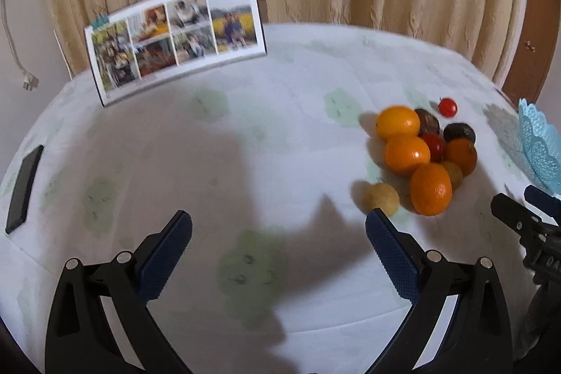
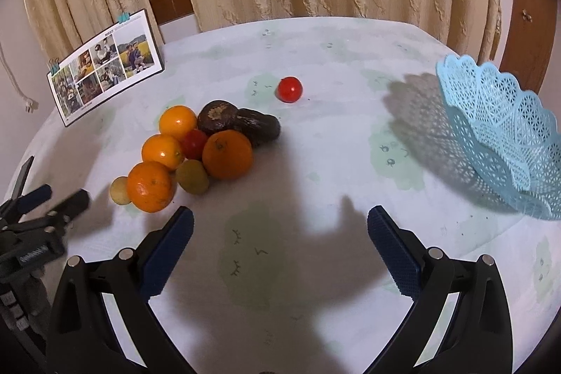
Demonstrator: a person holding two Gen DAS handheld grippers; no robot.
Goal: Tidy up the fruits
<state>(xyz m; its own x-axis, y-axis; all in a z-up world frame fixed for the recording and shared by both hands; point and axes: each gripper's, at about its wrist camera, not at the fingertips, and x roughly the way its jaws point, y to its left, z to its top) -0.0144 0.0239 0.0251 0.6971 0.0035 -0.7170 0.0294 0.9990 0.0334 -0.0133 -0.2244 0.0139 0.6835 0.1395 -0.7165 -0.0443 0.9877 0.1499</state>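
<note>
While heaped on the cloth (image 2: 315,51): glossy oranges (image 2: 227,154), dark avocados (image 2: 259,125), one stray tomato (image 2: 290,89). Lacy blue basket (image 2: 498,128) off right. Left gripper (image 1: 278,226) and right gripper (image 2: 280,223) both spread wide, holding nothing.

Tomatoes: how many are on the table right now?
2. One tomato sits alone behind the fruit pile; the other tomato is wedged in the pile among the oranges. More could be hidden underneath.

Right gripper (image 2: 279,226) jaws wide apart, nothing between. Fruit pile (image 2: 196,153) ahead-left; lone tomato (image 2: 290,89) farther ahead; blue basket (image 2: 505,135) ahead-right, tilted.
</note>
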